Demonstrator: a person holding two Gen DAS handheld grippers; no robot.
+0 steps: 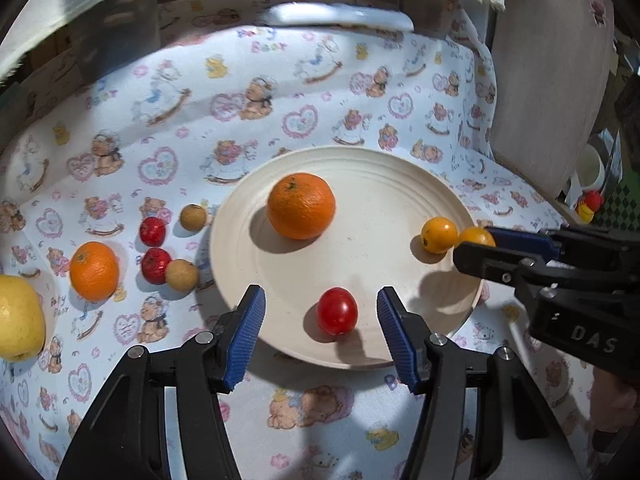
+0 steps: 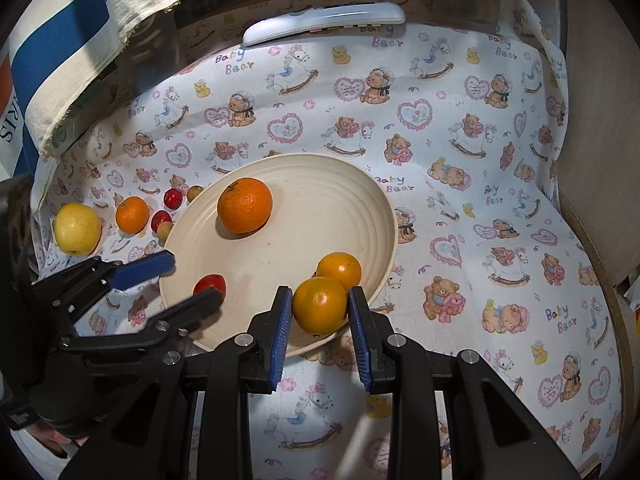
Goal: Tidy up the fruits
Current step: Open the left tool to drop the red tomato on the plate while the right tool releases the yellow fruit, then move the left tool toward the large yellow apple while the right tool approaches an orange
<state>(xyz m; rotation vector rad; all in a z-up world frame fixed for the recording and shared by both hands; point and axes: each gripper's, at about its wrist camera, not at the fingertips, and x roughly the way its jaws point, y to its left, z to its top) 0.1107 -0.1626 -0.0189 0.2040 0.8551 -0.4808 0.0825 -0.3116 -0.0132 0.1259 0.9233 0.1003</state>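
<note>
Loose fruit lies left of the plate (image 1: 240, 280) on the cloth: a yellow apple (image 1: 18, 320), an orange (image 1: 94, 271), small red and brown fruits. The left gripper (image 1: 320, 332) stands open, jaws wide, with the red tomato (image 1: 337, 310) directly ahead between them on the plate's near rim. The right gripper (image 2: 319, 316) brackets a small orange (image 2: 319, 305) at the plate's right edge; pad contact cannot be confirmed. Open cloth lies rightward.
</note>
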